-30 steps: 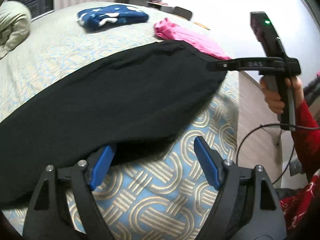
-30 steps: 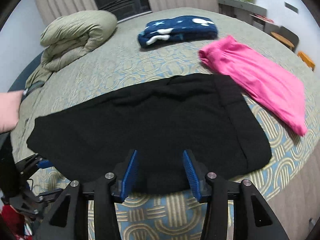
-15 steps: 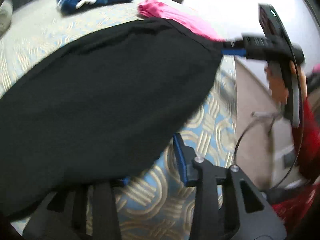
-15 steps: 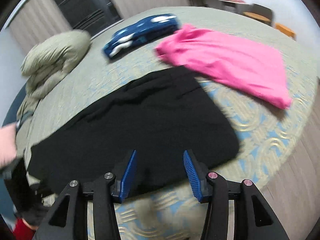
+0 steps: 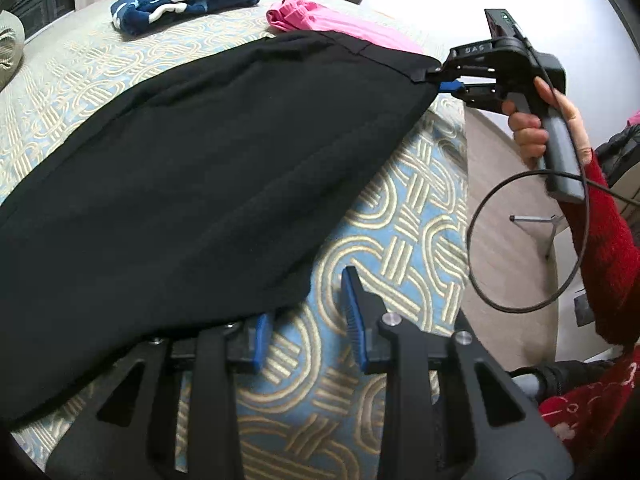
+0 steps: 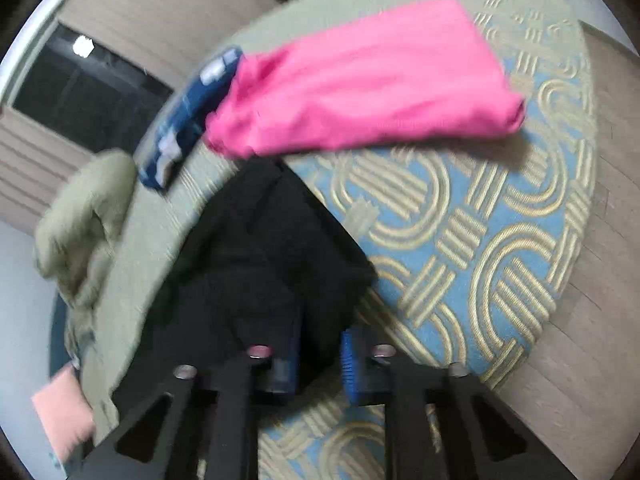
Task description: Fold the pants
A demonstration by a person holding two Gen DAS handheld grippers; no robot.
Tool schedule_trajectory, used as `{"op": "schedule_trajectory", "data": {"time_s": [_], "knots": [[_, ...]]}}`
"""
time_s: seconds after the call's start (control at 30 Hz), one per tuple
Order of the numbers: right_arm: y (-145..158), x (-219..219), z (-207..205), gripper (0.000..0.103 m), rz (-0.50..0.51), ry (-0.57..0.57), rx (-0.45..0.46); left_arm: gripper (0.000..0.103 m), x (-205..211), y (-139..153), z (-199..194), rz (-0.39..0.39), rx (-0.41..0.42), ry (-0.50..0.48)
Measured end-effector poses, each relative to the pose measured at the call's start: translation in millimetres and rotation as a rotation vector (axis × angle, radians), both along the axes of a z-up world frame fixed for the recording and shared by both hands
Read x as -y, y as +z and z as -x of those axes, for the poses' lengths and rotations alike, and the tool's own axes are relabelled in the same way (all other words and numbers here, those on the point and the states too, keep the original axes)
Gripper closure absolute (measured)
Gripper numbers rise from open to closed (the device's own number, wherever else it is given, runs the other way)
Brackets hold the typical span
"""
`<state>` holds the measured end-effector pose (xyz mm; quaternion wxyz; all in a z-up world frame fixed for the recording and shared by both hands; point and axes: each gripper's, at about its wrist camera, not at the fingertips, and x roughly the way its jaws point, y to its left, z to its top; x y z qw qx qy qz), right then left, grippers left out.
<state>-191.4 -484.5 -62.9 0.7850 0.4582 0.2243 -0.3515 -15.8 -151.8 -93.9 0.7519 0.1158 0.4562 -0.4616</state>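
Black pants (image 5: 200,168) lie spread over the patterned bed (image 5: 400,220). My left gripper (image 5: 306,320) is at their near edge. The hem drapes over its left finger, and bedspread shows in the gap between the blue pads (image 5: 352,316). At the far right, my right gripper (image 5: 442,78) holds the pants' waist corner, slightly raised, with a hand (image 5: 528,128) on its handle. In the right wrist view its jaws are closing, and the right gripper (image 6: 318,356) has black fabric (image 6: 260,272) bunched between the pads.
Pink pants (image 6: 360,80) lie flat beyond the black ones, near the bed's right edge. A folded navy garment (image 5: 184,2) sits further back. An olive duvet (image 6: 84,216) is heaped at the far left. Wooden floor (image 6: 592,320) runs along the bed's right side.
My left jaws narrowed and slid in under the pants' near edge. My right gripper travelled right to the waist corner, rolled, and closed on it.
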Motion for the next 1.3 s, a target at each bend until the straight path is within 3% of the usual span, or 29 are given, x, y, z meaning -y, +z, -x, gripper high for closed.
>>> {"op": "schedule_trajectory", "data": {"time_s": [0.07, 0.13, 0.2, 0.27, 0.3, 0.37, 0.43, 0.53, 0.63, 0.7, 0.73, 0.77, 0.8, 0.87, 1.03, 1.17, 1.2, 1.3], "knots": [[-18, 9, -6, 0.088, -0.035, 0.037, -0.061, 0.069, 1, -4, 1, -0.008, 0.005, -0.002], [-22, 11, 4, 0.085, -0.062, 0.043, -0.012, 0.069, 1, -4, 2, -0.008, 0.018, -0.003], [-11, 7, 8, 0.066, -0.037, 0.023, -0.076, 0.069, 0, -3, 4, -0.005, 0.018, -0.001], [10, 2, 12, 0.056, 0.060, -0.074, -0.232, 0.069, -1, -3, 4, -0.006, 0.019, -0.004], [25, -1, 14, 0.056, 0.145, -0.135, -0.313, 0.069, -1, -4, 4, -0.007, 0.019, -0.004], [51, -5, 8, 0.054, 0.297, -0.147, -0.345, 0.069, 1, -4, 3, -0.009, 0.018, -0.002], [68, -1, -24, 0.054, 0.348, 0.038, -0.318, 0.069, 3, -4, 4, -0.020, 0.023, -0.003], [69, 16, -76, 0.053, 0.365, 0.275, -0.290, 0.069, 3, -3, 3, -0.016, 0.017, 0.002], [52, 46, -127, 0.048, 0.336, 0.340, -0.356, 0.069, 3, -4, 3, -0.015, 0.012, 0.013], [40, 70, -143, 0.038, 0.272, 0.377, -0.338, 0.069, 4, -4, 3, -0.020, 0.012, 0.013], [34, 77, -143, 0.040, 0.242, 0.376, -0.338, 0.069, 4, -4, 3, -0.021, 0.011, 0.013], [29, 83, -147, 0.060, 0.233, 0.341, -0.372, 0.069, 4, -4, 3, -0.021, 0.009, 0.011], [29, 83, -148, 0.073, 0.230, 0.321, -0.363, 0.069, 4, -4, 3, -0.020, 0.007, 0.011], [35, 80, -145, 0.082, 0.238, 0.273, -0.311, 0.069, 4, -4, 3, -0.019, 0.008, 0.008], [20, 99, -152, 0.078, 0.222, 0.248, -0.321, 0.069, 4, -5, 3, -0.013, 0.021, -0.006], [35, 73, -156, 0.059, 0.387, 0.268, -0.477, 0.069, 2, -5, 1, 0.000, 0.005, 0.000], [41, 69, -150, 0.054, 0.412, 0.262, -0.485, 0.069, 2, -5, 1, -0.001, 0.005, -0.002], [54, 60, -119, 0.053, 0.407, 0.220, -0.470, 0.068, 0, -5, 0, -0.001, 0.003, -0.008]]}}
